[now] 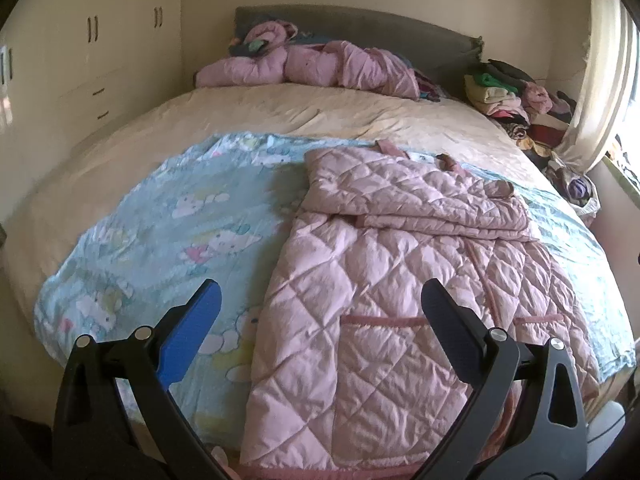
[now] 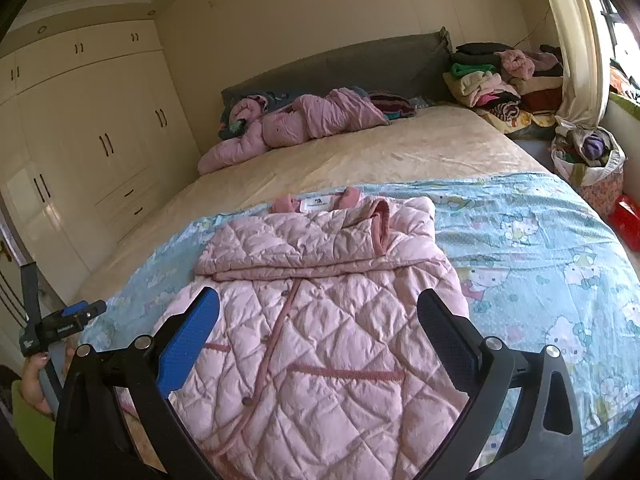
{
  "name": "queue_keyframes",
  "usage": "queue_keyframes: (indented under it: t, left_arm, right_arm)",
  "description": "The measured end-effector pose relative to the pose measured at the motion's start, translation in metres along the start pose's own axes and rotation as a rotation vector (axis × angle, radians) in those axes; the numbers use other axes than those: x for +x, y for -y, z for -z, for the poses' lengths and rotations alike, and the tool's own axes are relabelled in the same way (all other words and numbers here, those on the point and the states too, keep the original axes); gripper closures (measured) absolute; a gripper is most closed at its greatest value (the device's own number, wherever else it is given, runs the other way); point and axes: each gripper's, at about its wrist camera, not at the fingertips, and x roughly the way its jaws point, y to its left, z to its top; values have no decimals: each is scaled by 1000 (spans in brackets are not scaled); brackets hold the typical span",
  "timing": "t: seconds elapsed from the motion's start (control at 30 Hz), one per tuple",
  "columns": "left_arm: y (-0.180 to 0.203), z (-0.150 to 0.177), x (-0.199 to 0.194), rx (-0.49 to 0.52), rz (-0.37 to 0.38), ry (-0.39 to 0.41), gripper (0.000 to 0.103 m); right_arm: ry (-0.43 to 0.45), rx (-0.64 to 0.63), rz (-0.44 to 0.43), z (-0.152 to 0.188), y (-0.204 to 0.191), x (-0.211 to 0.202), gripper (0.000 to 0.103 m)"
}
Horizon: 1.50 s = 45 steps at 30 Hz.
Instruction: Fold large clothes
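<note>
A pink quilted coat lies flat on a light blue cartoon-print sheet at the foot of the bed, collar toward the headboard, both sleeves folded across its chest. In the right wrist view the same coat fills the centre on the sheet. My left gripper hovers open above the coat's lower left edge, touching nothing. My right gripper is open above the coat's button line, fingers empty. The left gripper also shows at the far left of the right wrist view, held by a hand.
Another pink padded garment is heaped by the grey headboard. Piles of clothes sit at the bed's right, with a full laundry basket and a red object. Cream wardrobes line the left wall.
</note>
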Motion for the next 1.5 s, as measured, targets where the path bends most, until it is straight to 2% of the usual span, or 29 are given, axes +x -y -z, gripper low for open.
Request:
queue_keyframes:
  t: [0.33,0.9,1.5]
  left_arm:
    - [-25,23,2,-32,-39,-52,9]
    - [-53,75,38,-57,-82,-221,9]
    - [-59,124,75,-76,-13,-403,9]
  right_arm:
    - [-38,21,5,21,14,-4,4]
    - [-107,52,16,53,39,-4,4]
    - [-203,81,63,87,70,-1,4]
